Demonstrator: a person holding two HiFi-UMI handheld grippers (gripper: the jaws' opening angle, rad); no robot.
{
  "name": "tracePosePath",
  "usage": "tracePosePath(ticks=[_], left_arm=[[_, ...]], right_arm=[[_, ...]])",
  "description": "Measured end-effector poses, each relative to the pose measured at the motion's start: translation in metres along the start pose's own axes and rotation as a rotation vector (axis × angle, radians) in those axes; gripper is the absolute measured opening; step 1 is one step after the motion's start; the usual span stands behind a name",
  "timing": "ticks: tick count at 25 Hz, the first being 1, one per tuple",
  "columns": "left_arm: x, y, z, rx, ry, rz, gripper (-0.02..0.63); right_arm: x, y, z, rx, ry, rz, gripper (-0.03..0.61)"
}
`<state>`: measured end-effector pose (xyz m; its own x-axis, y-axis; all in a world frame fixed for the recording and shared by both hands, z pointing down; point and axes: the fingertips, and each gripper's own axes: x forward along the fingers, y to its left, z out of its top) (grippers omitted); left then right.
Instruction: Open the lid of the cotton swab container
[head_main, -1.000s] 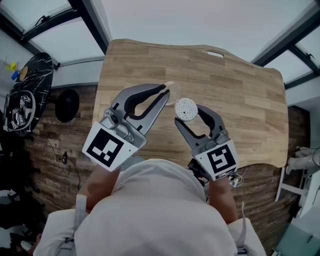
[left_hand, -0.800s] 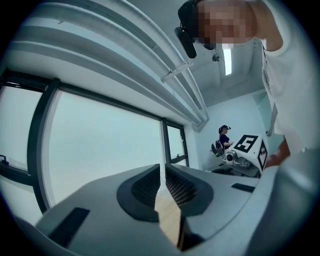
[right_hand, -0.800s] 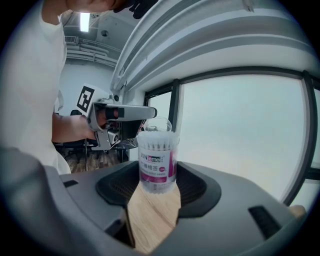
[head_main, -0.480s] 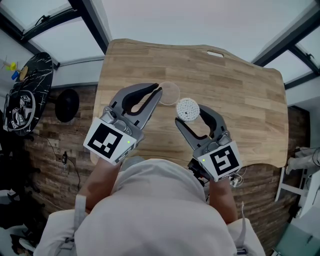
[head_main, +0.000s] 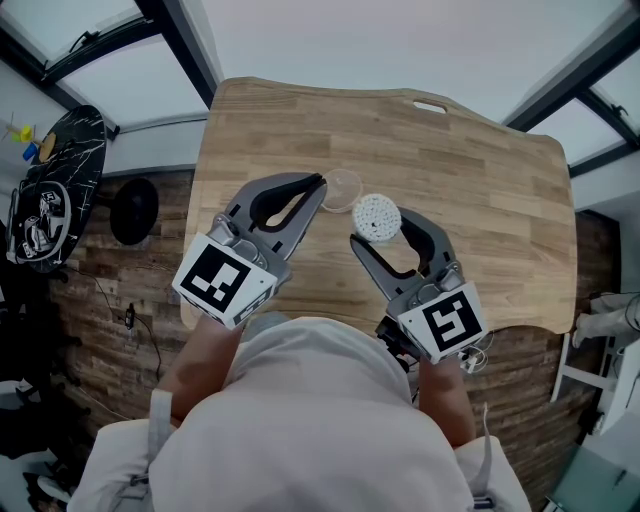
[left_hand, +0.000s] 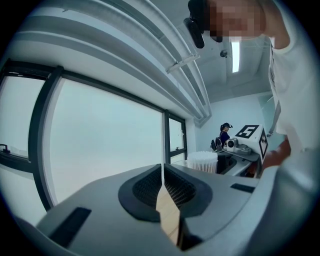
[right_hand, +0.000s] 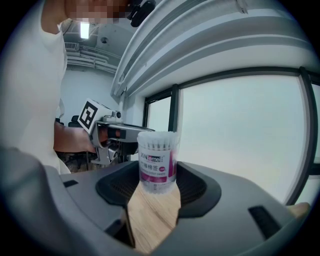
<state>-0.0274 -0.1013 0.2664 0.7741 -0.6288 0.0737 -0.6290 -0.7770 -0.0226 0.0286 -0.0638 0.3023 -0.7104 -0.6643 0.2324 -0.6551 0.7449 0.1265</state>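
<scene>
**Risks.** The lid (head_main: 343, 188) is already off the container. It is pinched by its rim alone at the tips of the left gripper (head_main: 320, 182). The jaws there are almost together on that thin edge and have just been closing a little further. We judge this bite marginal: smooth hard plastic on so narrow a hold could pivot or shoot out, and a harder squeeze might flex or crack it.

The container (head_main: 377, 216) stands upright between the jaws of the right gripper (head_main: 381, 232), just right of the left gripper's tips. These jaws are partly apart and clamped on its lower wall. With the top open, a tilt or a knock from the lid could spill swabs (right_hand: 158, 142) onto the tabletop (head_main: 470, 170).

**Materials.**
- Lid: clear, thin, round and shallow, hard to see against the wood.
- Container: clear rigid cylinder with a slick wall and a pink-and-white label band.
- Swabs: packed upright, their white fluffy heads forming a dotted disc.
- Tabletop: matt wood planks.
- Pads (right_hand: 195, 186): dark and finely ribbed.
</scene>
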Motion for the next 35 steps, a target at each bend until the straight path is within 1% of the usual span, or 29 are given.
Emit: tracePosePath(ticks=[6,15,20,25,35], left_arm=[[0.002,-0.001,-0.003,-0.010,0.008,-0.010,0.018],[-0.003,0.001,0.004,0.003,-0.016,0.012,0.018],[-0.006,0.003,0.006,0.002,-0.027,0.009,0.014],[-0.008,0.006,0.006,0.000,-0.027,0.017,0.014],[-0.011,0.015,-0.006,-0.013,0.003,0.049,0.013]], right_arm=[[0.000,-0.002,0.000,0.000,0.002,-0.001,0.241],[-0.002,-0.007,-0.008,0.014,0.019,-0.017,0.241],[-0.004,-0.012,-0.009,0.017,0.021,-0.031,0.241],[-0.010,-0.023,-0.013,0.019,0.029,-0.062,0.241],[-0.022,-0.060,-0.024,0.036,0.044,-0.136,0.241]])
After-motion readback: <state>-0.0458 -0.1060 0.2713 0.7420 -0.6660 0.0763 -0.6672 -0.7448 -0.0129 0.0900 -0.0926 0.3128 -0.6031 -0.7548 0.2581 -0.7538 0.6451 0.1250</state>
